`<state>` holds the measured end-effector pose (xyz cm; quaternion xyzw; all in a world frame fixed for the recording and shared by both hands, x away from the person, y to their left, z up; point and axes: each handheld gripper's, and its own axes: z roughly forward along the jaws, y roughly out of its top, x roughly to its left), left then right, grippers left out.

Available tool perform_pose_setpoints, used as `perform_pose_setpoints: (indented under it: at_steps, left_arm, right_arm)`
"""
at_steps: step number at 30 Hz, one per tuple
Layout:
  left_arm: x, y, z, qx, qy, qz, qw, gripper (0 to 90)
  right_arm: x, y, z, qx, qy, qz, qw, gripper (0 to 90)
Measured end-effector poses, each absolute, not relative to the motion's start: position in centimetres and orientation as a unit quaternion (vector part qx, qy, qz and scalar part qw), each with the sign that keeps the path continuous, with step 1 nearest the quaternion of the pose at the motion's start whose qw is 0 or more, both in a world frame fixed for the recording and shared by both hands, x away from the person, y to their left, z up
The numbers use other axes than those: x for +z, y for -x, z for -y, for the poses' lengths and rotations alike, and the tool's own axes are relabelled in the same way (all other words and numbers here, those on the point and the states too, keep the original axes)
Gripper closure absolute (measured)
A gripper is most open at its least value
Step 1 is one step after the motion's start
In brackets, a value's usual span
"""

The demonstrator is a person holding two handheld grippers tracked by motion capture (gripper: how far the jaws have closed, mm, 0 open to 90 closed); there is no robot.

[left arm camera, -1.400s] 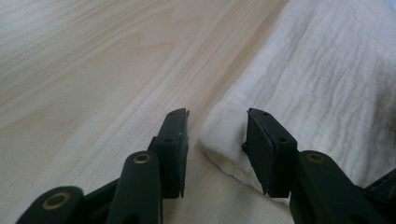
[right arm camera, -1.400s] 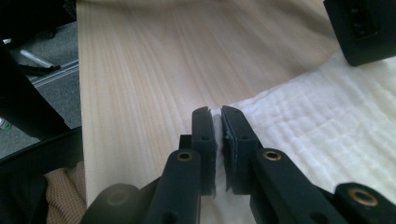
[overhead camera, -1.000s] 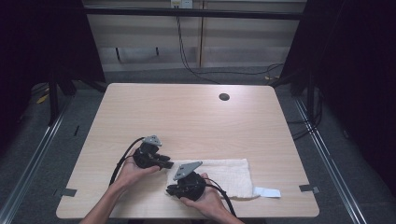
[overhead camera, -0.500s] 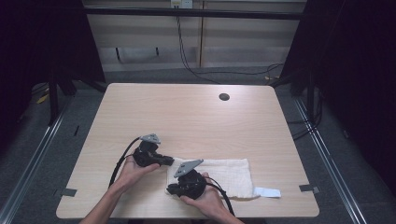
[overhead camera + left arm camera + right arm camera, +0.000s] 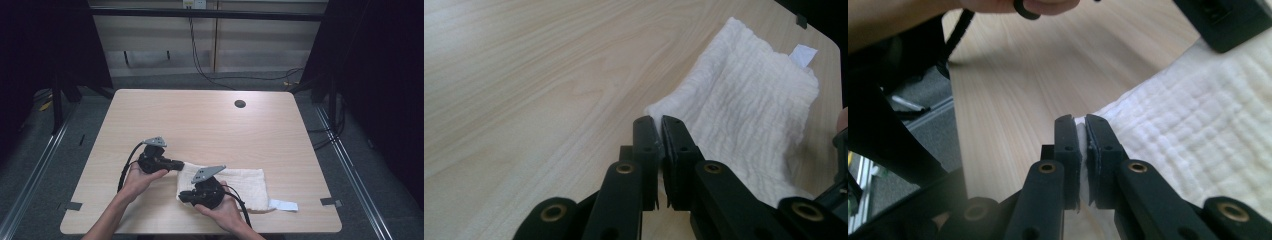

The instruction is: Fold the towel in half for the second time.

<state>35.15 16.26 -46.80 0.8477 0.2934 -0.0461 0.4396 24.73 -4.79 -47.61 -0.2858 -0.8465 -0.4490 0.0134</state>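
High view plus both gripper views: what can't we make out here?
- Fingers of the right gripper, high view: too small to judge.
- White tag at the towel edge: any print too small.
- Towel's near edge, left gripper view: cut off by the left gripper.

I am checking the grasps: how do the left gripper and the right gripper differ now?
The left gripper pinches the towel's far left corner; the right gripper pinches its near left corner. The left gripper points right, the right gripper points left. Both are shut on towel edge.

Towel (image 5: 245,182) left edge slightly lifted
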Motion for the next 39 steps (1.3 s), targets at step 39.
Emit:
perform_pose_setpoints:
  at_steps: [39]
  left_arm:
    - [-41.5, -34.0, -23.5, 0.007, -0.834, -0.341, 0.434, 85.3]
  right_arm:
    - [-42.4, -25.5, -0.3, -0.518, 0.249, 0.819, 0.011, 86.0]
